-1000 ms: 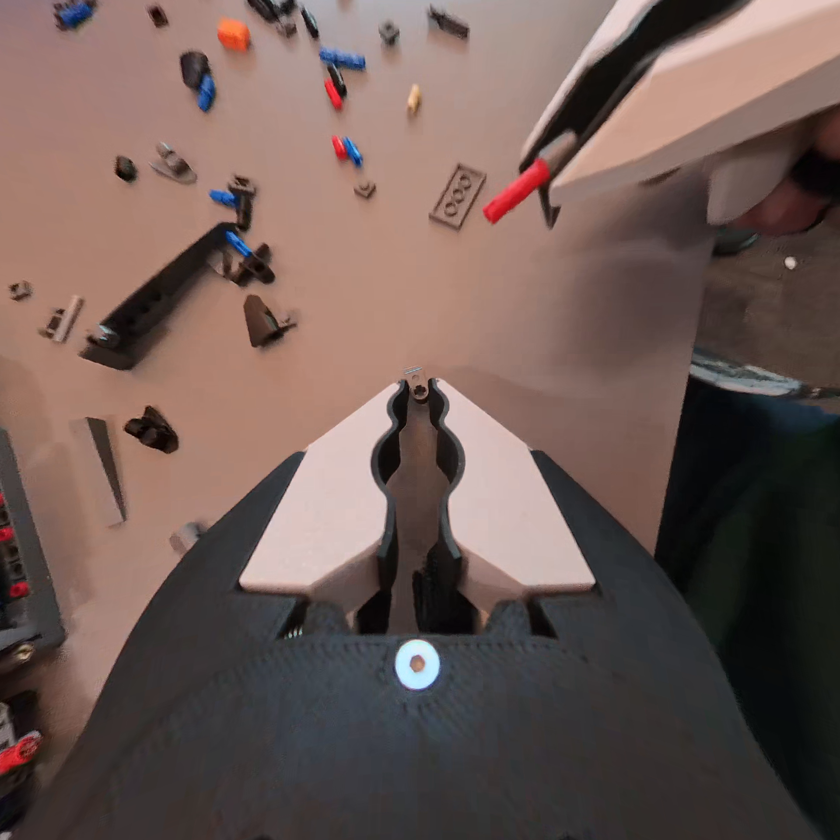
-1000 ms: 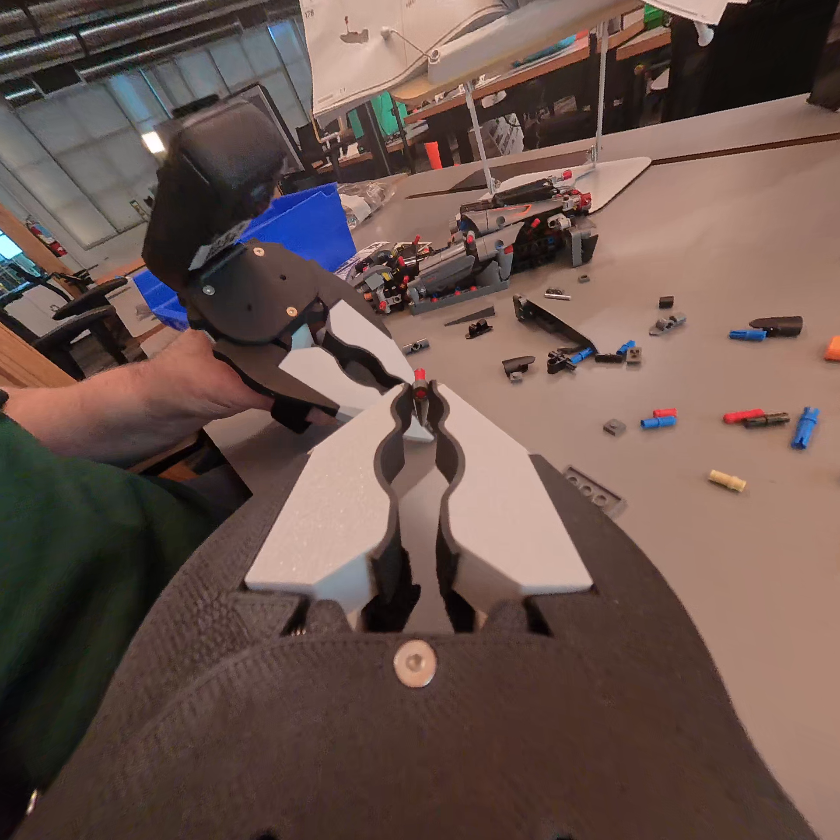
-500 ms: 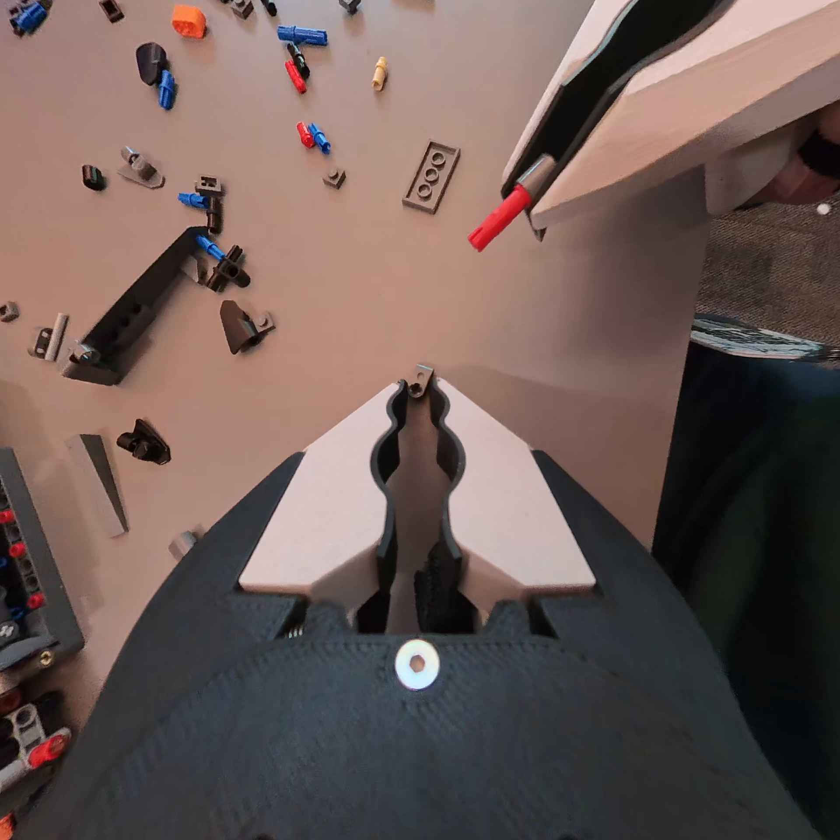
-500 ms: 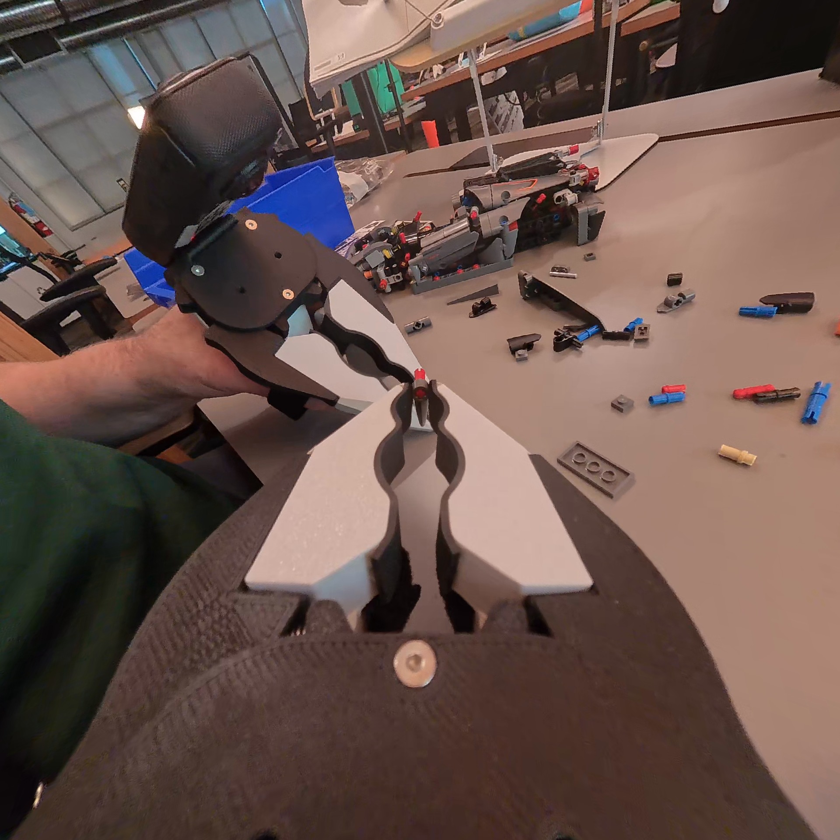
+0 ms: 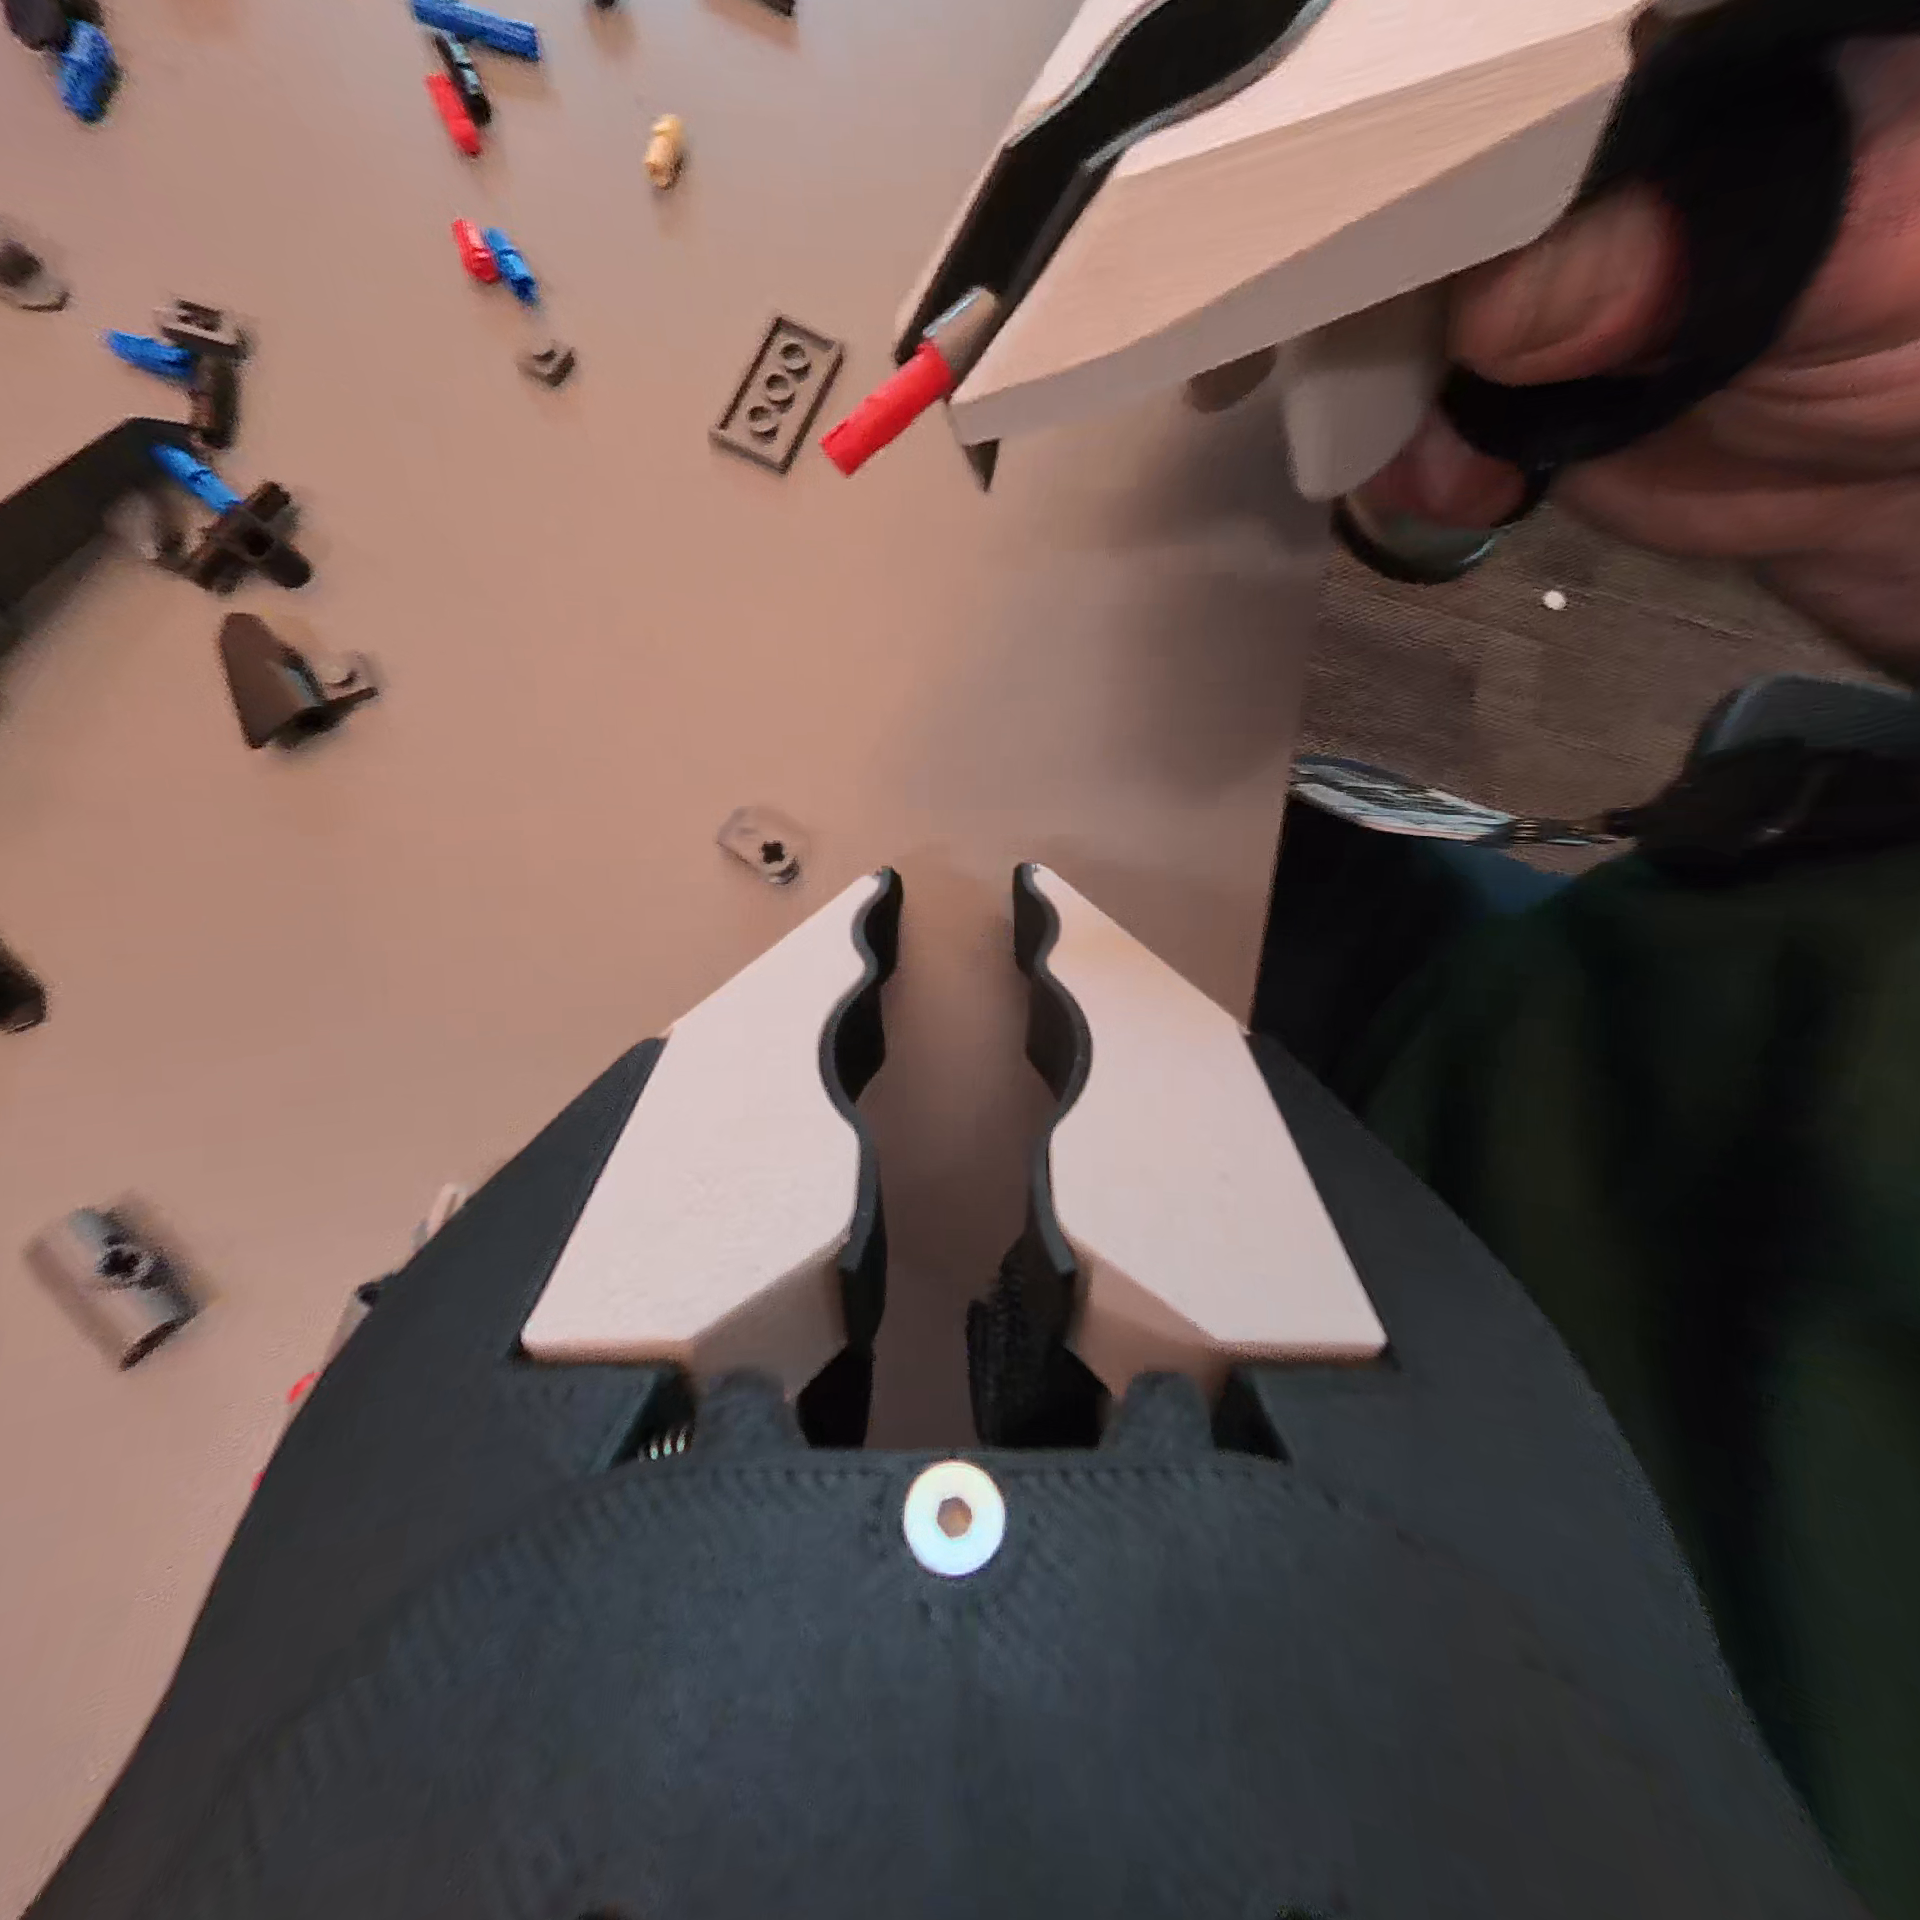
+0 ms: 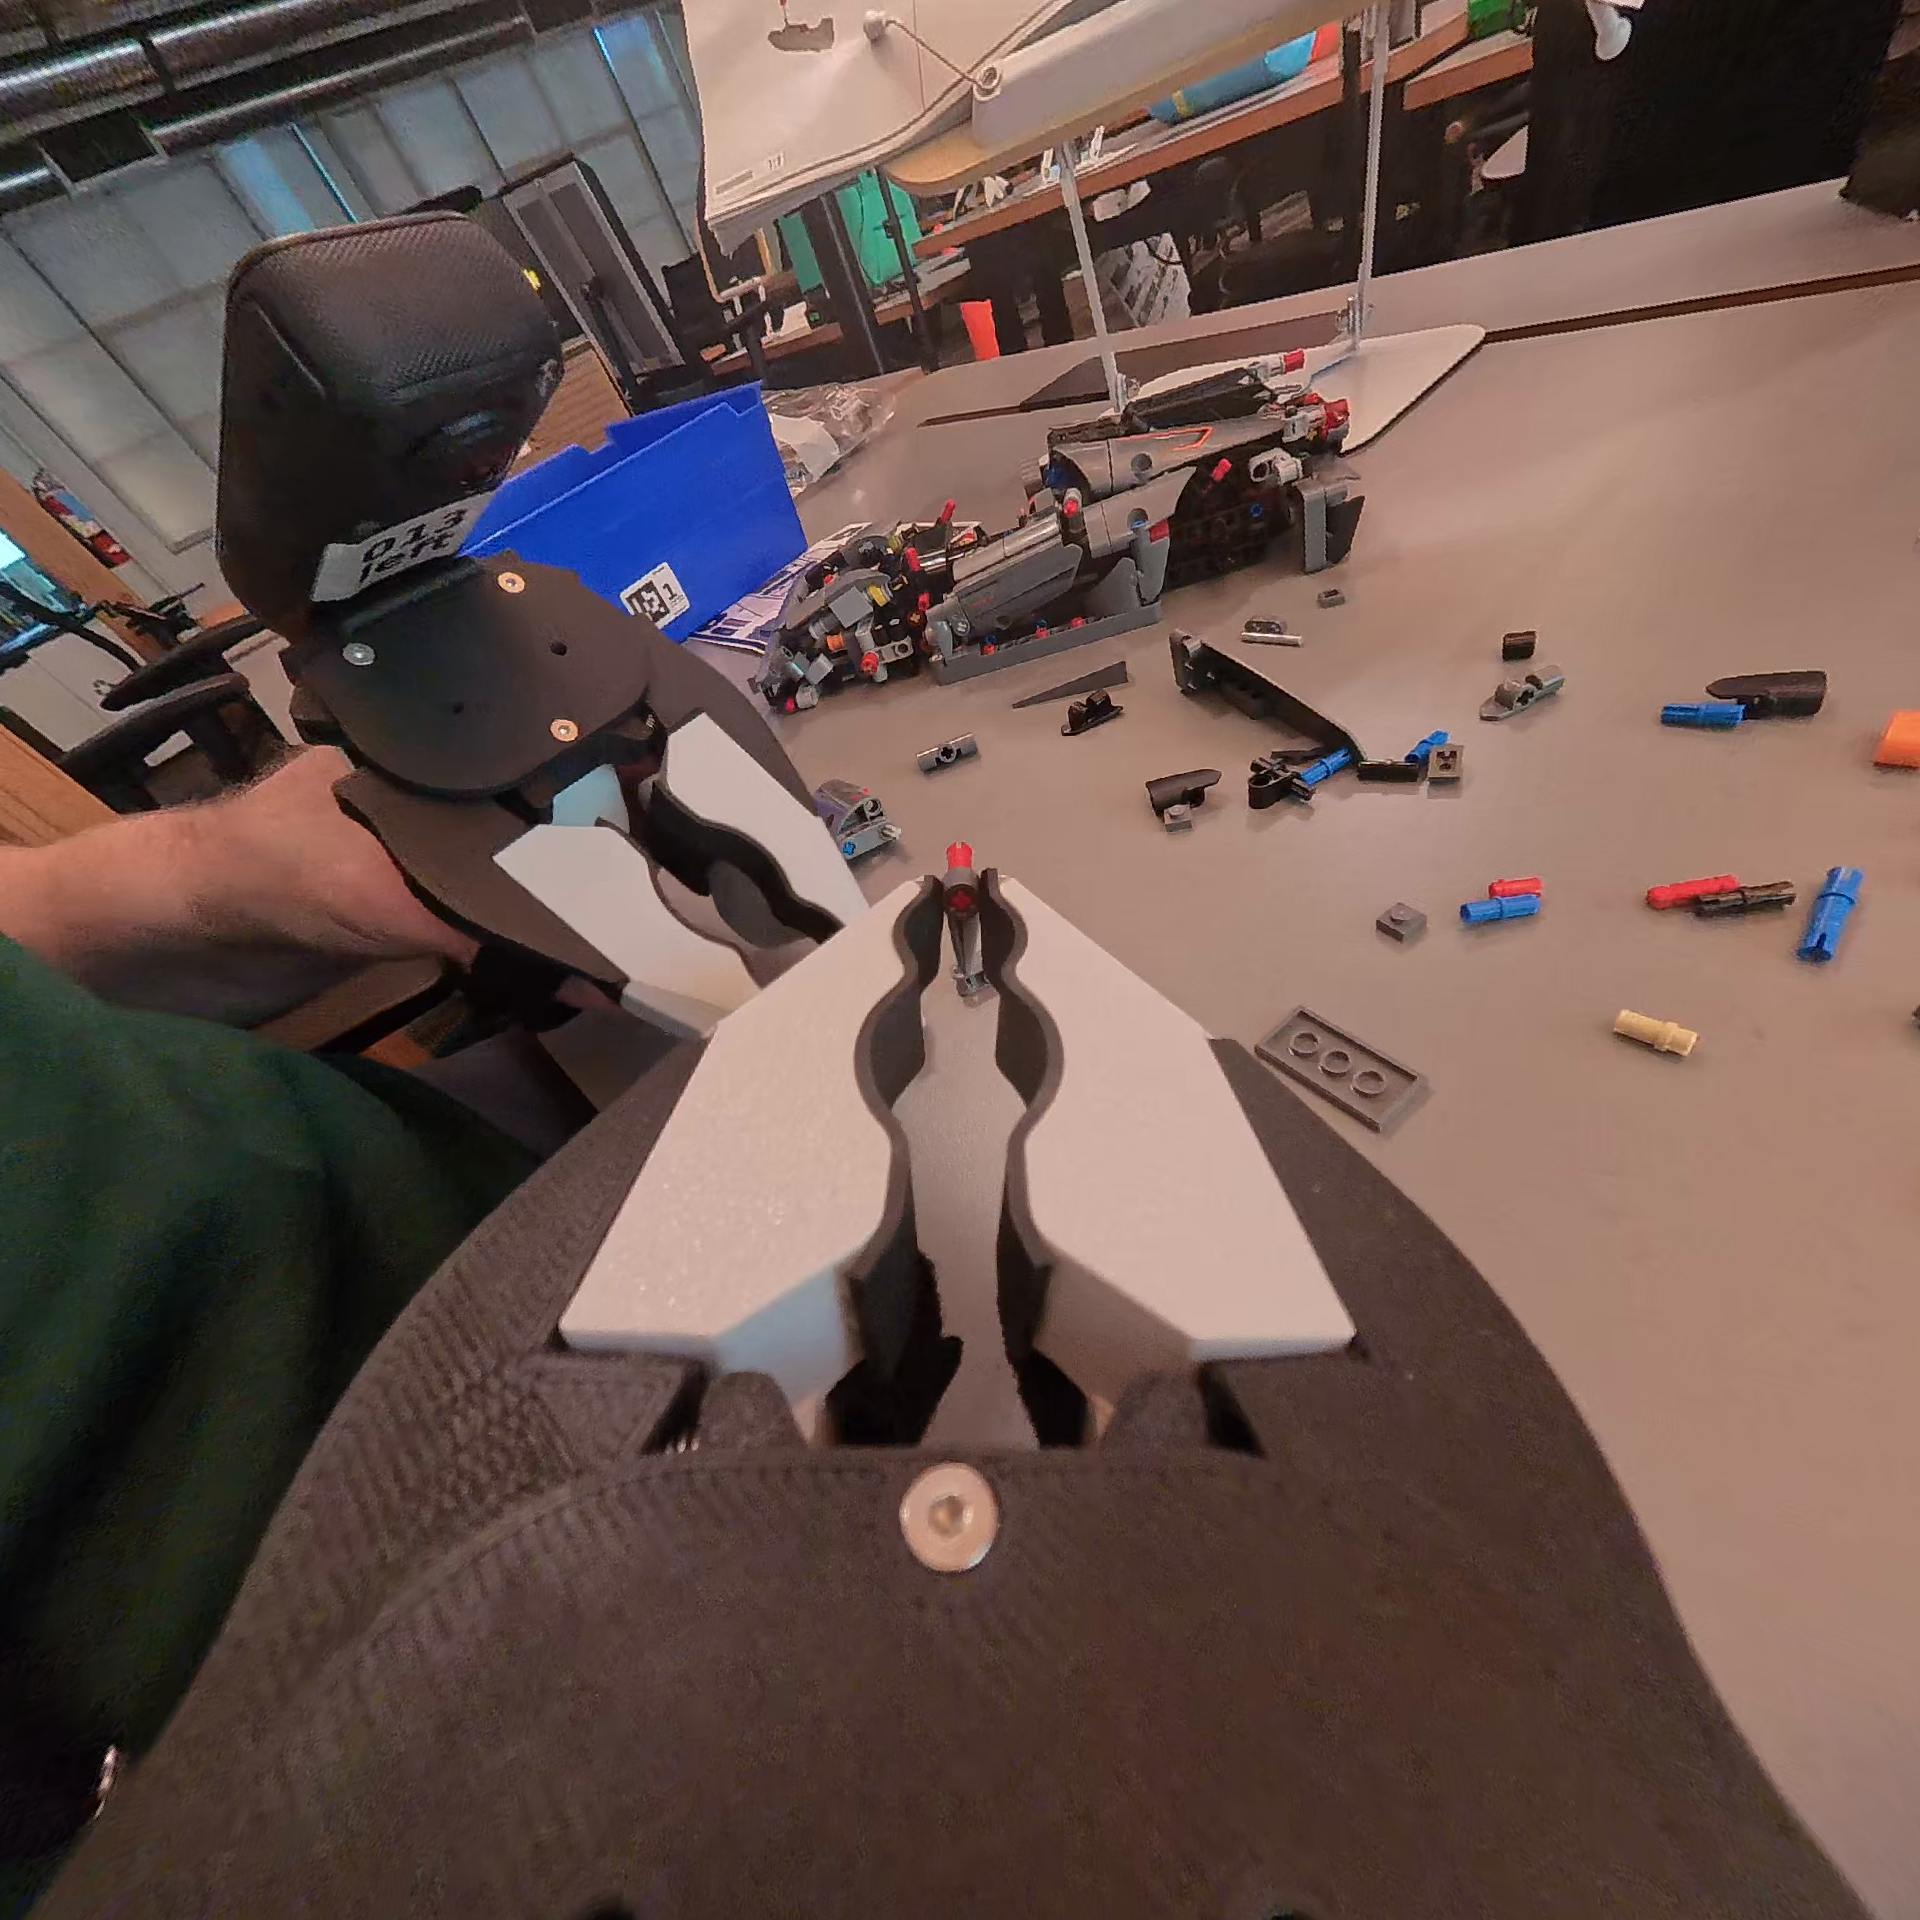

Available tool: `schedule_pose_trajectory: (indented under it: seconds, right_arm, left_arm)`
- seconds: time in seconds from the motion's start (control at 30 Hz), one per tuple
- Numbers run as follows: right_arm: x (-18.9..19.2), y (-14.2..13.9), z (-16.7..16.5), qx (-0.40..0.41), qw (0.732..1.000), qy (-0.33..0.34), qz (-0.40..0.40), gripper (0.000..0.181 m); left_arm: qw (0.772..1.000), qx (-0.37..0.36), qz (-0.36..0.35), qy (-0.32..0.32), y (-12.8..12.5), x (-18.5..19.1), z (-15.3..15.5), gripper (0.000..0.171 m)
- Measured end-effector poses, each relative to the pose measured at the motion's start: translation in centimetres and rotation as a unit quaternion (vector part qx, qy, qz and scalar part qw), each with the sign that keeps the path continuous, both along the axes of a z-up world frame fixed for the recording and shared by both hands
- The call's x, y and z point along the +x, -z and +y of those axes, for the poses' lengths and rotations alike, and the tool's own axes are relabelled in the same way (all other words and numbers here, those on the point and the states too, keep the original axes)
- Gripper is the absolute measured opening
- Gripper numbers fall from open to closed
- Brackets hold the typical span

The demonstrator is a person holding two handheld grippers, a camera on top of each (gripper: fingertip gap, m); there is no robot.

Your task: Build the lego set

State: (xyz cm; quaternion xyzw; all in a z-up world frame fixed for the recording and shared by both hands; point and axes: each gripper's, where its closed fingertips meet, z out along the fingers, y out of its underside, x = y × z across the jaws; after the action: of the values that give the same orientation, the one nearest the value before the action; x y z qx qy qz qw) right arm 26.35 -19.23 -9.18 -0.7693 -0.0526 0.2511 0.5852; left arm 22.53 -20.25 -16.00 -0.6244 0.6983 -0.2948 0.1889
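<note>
- L gripper (image 5: 954, 883): jaws parted, nothing between them, held above the grey table (image 5: 582, 665).
- Small grey connector piece (image 5: 767, 844) lies on the table just ahead-left of the L tips, not touching them.
- R gripper (image 6: 961, 883): clamped on a red axle pin (image 6: 960, 858) w/ a grey sleeve behind it; red end pokes out past the tips.
- In the L wrist view the R gripper (image 5: 961, 416) comes in from upper right, well ahead of the L tips; red pin (image 5: 885, 410) sticks out down-left, off the table.
- Dark grey 2x3 plate (image 5: 777, 394) flat on the table just left of the pin's red end in that view; in the R wrist view the same plate (image 6: 1340, 1066) sits just right of the R fingers.
- A hand (image 5: 1621, 343) grips the R tool's handle at upper right.
- R wrist view: L gripper (image 6: 727, 883) is close on the left of the R tips, jaws apart, held by a bare hand (image 6: 260, 894).
- Part-built lego car (image 6: 1060, 540) stands far ahead of the R tips, slightly left to centre; blue bin (image 6: 644, 509) is left of it.
- Loose pieces ahead-right of the R tips: red + blue pins (image 6: 1501, 902), tan pin (image 6: 1654, 1033), black beam (image 6: 1257, 694).
- Black wedge piece (image 5: 281, 681) lies left of the L tips, well apart.
</note>
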Motion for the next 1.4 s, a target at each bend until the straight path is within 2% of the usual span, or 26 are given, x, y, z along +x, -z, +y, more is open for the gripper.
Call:
schedule_pose_trajectory:
  seconds: [0.13,0.23,0.37,0.47,0.6,0.63,0.8,0.87,0.93,1.1,1.27,1.4]
  right_arm:
    - [0.5,0.0,-0.2,0.000,1.000,0.009,-0.002,0.005]
    - [0.9,0.0,-0.3,0.001,1.000,0.009,0.004,0.005]
    - [0.7,0.1,-0.2,-0.001,1.000,0.003,0.001,0.005]
    - [0.6,0.2,-0.1,-0.003,1.000,-0.001,-0.002,0.005]
    - [0.5,0.3,-0.1,-0.008,1.000,-0.003,0.000,0.005]
    - [0.5,0.3,-0.1,-0.009,1.000,-0.004,0.000,0.005]
    - [0.3,0.6,0.0,-0.025,1.000,-0.015,0.001,0.005]
    - [0.2,0.9,0.2,-0.037,0.999,-0.018,0.003,0.005]
    - [0.3,0.9,0.5,-0.046,0.999,-0.018,0.012,0.005]
    - [-0.1,0.5,1.4,-0.064,0.995,-0.036,0.069,0.005]
    - [-0.5,-0.6,2.5,-0.061,0.990,-0.055,0.114,0.005]
    - [-0.4,-1.2,3.3,-0.054,0.984,-0.069,0.155,0.005]
  left_arm:
    - [1.000,0.023,-0.010,-0.010,-0.4,-0.3,1.5,0.025]
    - [0.997,0.067,-0.018,0.017,-1.0,-0.2,2.3,0.029]
    - [0.984,0.148,-0.011,0.095,-1.2,0.6,3.3,0.031]
    - [0.976,0.163,0.008,0.141,-0.6,1.1,3.9,0.033]
    - [0.969,0.148,0.027,0.195,0.2,1.2,3.1,0.020]
    - [0.969,0.149,0.030,0.193,0.3,1.3,3.2,0.014]
    - [0.967,0.164,0.026,0.192,0.3,1.4,3.5,0.012]
    - [0.964,0.193,0.008,0.184,0.0,1.6,3.9,0.012]
    - [0.960,0.223,-0.032,0.166,-1.4,2.2,4.2,0.012]
    - [0.932,0.309,-0.105,0.161,-4.6,2.8,4.5,0.012]
    - [0.901,0.377,-0.141,0.160,-6.3,3.1,4.6,0.011]
    - [0.890,0.399,-0.157,0.156,-7.1,3.2,4.9,0.011]
